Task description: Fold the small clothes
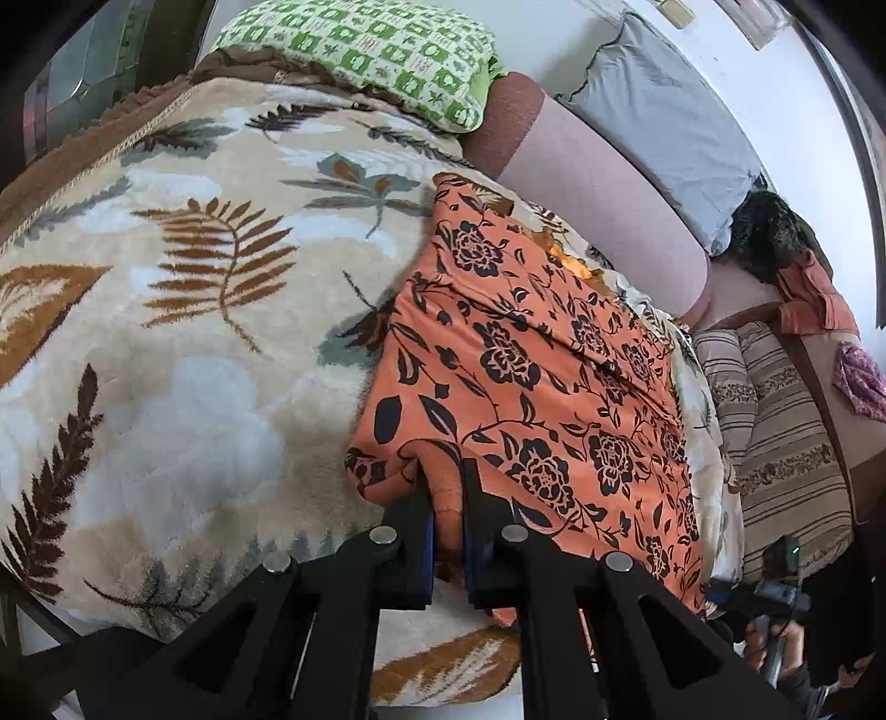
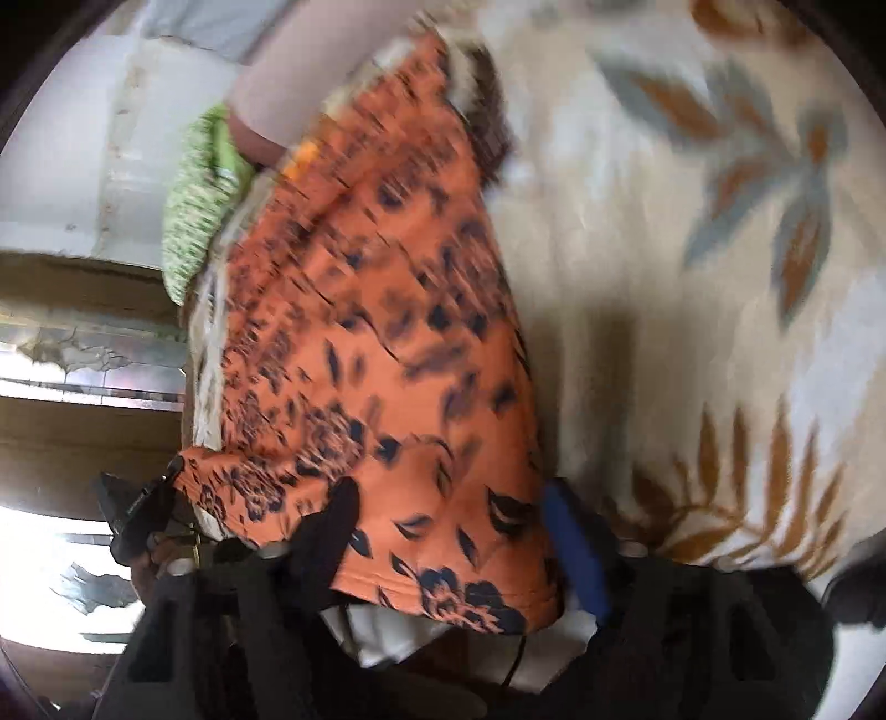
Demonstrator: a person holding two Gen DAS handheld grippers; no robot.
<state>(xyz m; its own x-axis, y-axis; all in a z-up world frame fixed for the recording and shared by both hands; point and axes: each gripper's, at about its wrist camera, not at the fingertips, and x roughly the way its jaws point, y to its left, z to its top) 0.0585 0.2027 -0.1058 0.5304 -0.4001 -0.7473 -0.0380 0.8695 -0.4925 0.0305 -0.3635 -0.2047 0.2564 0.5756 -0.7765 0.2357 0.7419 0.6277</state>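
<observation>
An orange garment with black flowers [image 1: 526,354] lies spread on a cream leaf-pattern blanket [image 1: 183,310]. My left gripper [image 1: 447,498] is shut on the garment's near corner, with a fold of cloth pinched between the blue pads. In the blurred right wrist view the same garment [image 2: 387,332] lies between my right gripper's fingers [image 2: 454,520], which stand wide apart around its near edge. The blanket [image 2: 692,277] fills the right side there.
A green checked pillow [image 1: 365,50] and a grey pillow [image 1: 664,127] lie at the far end. A pink bolster [image 1: 603,205] and striped cushions [image 1: 775,432] lie at the right. Dark and orange clothes [image 1: 797,277] sit beyond. The other handle [image 1: 781,603] shows at lower right.
</observation>
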